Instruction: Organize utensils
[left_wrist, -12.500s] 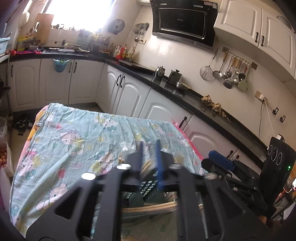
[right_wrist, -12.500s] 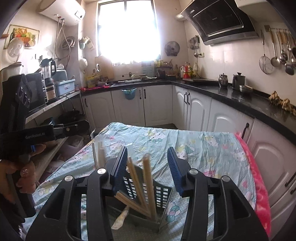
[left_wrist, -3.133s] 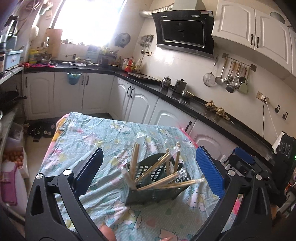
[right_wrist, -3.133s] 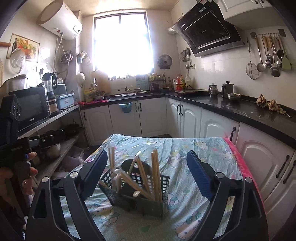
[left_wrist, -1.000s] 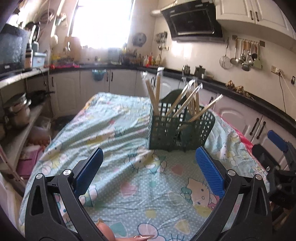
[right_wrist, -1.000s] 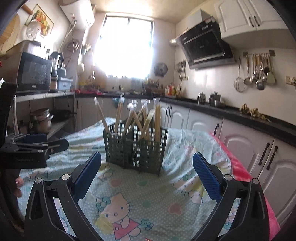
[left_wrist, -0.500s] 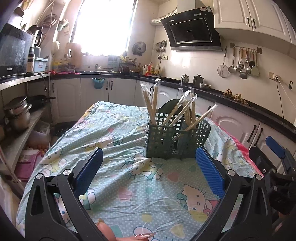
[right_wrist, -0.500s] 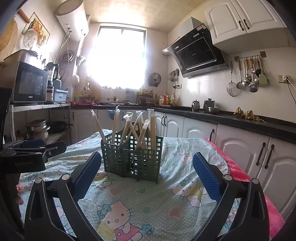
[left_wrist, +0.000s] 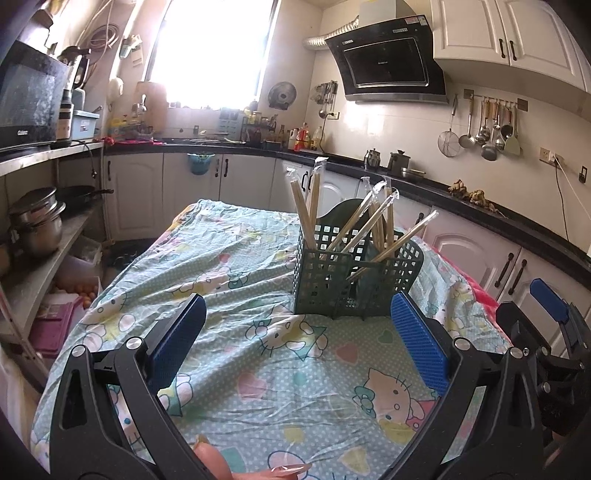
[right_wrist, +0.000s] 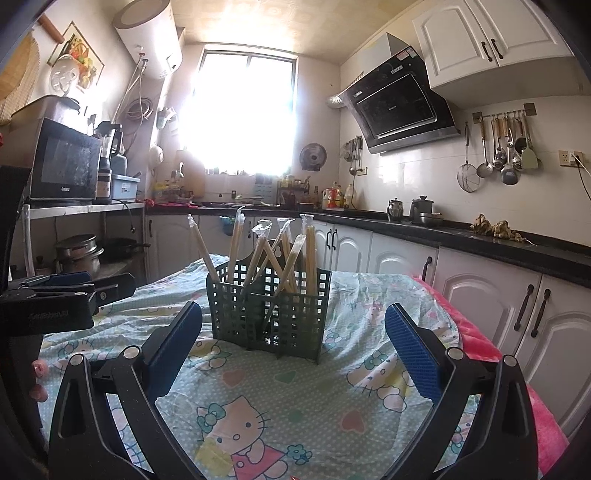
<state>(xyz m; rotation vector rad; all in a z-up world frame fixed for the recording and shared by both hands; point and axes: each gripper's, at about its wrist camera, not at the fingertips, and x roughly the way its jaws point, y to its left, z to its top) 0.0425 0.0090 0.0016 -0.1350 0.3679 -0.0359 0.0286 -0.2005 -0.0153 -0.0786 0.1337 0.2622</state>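
Note:
A dark green plastic utensil basket (left_wrist: 354, 277) stands upright on the table, holding several wrapped pairs of wooden chopsticks (left_wrist: 314, 206) that lean at different angles. It also shows in the right wrist view (right_wrist: 269, 310), with the chopsticks (right_wrist: 310, 247) sticking up. My left gripper (left_wrist: 299, 328) is open and empty, low over the cloth, short of the basket. My right gripper (right_wrist: 293, 336) is open and empty, also in front of the basket. The right gripper's body (left_wrist: 546, 332) shows at the right edge of the left view.
The table wears a pale blue Hello Kitty cloth (left_wrist: 236, 266) over a pink layer (right_wrist: 476, 332). Kitchen counters and white cabinets (right_wrist: 480, 280) run along the right and back. A shelf with pots (left_wrist: 37, 221) and a microwave (right_wrist: 62, 162) stands at the left.
Both grippers have drawn slightly back and tilted up from the basket; both stay open and empty. Twelve seconds ago the left gripper was closed at the basket.

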